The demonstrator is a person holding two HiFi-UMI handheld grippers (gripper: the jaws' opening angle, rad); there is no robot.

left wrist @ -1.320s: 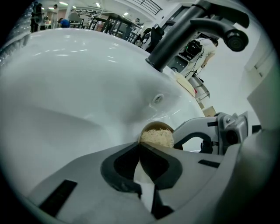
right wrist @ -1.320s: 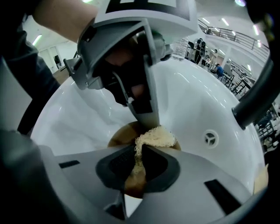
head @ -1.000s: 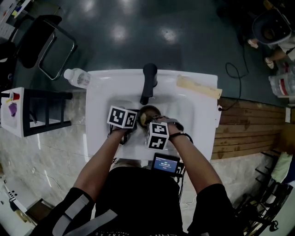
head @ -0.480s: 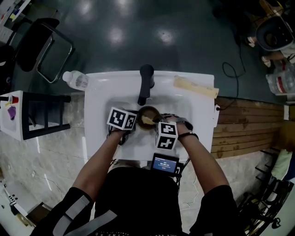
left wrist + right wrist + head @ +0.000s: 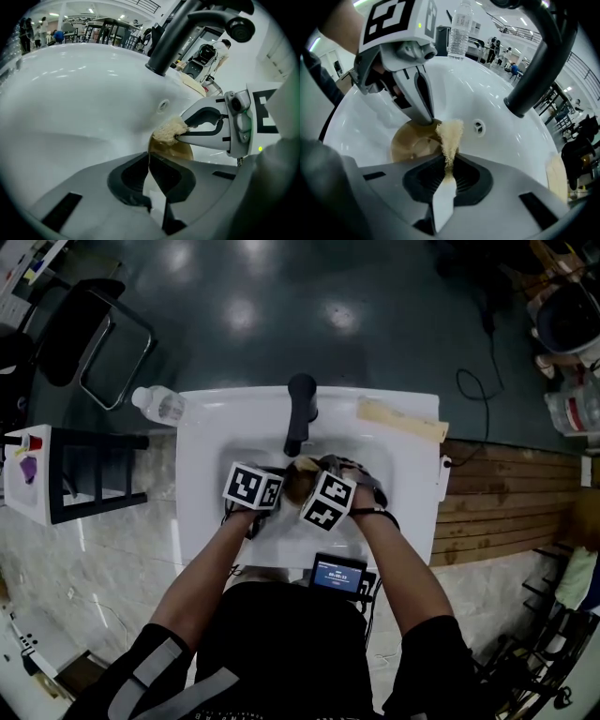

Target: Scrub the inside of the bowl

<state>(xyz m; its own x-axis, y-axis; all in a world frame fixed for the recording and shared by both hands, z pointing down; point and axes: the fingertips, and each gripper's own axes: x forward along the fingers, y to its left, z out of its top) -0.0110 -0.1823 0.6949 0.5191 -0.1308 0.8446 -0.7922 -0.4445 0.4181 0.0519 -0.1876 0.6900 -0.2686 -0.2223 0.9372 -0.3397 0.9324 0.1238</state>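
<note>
Bowl [image 5: 405, 145] half hidden, left hand-held gripper [image 5: 150, 158] pinching rim, right hand-held gripper [image 5: 449, 161] pinching sponge [image 5: 450, 133]

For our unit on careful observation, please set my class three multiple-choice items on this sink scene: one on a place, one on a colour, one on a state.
1. Where is the bowl?
A on a stove
B in the basin of the sink
C in a cupboard

2. What colour is the faucet?
A black
B white
C red

3. What is the right gripper doing?
A standing open and empty
B gripping the faucet
C shut on the scrub pad

Answers:
1 B: the white basin surrounds the bowl.
2 A: it shows dark against the white sink.
3 C: its jaws pinch the pad at the bowl.
</note>
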